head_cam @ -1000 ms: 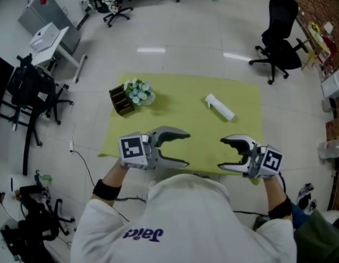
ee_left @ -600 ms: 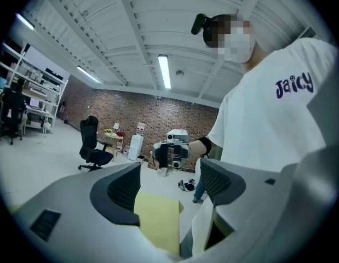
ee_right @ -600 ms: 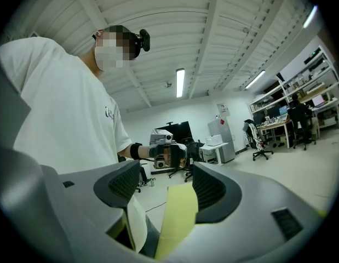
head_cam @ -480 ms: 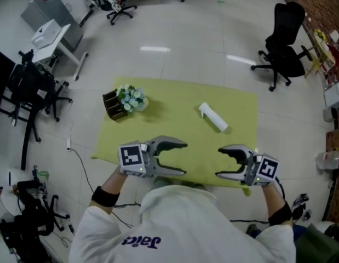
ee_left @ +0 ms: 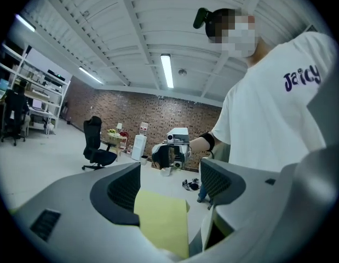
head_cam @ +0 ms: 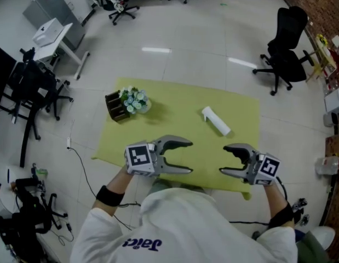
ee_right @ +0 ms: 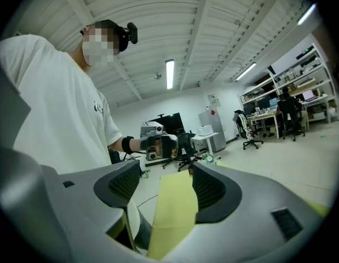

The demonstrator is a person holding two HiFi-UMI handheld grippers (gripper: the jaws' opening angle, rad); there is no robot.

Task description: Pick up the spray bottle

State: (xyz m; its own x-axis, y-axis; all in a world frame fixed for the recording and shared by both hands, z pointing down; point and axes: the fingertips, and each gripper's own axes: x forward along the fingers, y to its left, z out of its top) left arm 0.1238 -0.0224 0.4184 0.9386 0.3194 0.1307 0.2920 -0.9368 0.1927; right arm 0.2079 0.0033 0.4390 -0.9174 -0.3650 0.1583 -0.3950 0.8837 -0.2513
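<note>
A white spray bottle (head_cam: 216, 120) lies on its side on the yellow-green table (head_cam: 174, 119), toward the far right. My left gripper (head_cam: 189, 156) hovers open over the near edge, its jaws pointing right with nothing between them. My right gripper (head_cam: 223, 159) is open too, jaws pointing left, facing the other one across a gap. The bottle lies beyond both, nearer the right gripper. In the left gripper view the left gripper (ee_left: 169, 188) shows only the tabletop and the right gripper (ee_left: 170, 153). The right gripper view shows the right gripper (ee_right: 166, 188) and the left gripper (ee_right: 158, 145) opposite it.
A dark wooden holder (head_cam: 115, 106) with a bunch of pale flowers (head_cam: 134, 99) stands at the table's far left corner. A black office chair (head_cam: 287, 43) is on the floor at the far right. A black stand (head_cam: 32, 95) and a white desk (head_cam: 51, 37) are at the left.
The view has shifted slightly as the head moved. Both grippers stay open near the table's front edge, and the left one has edged a little to the right.
</note>
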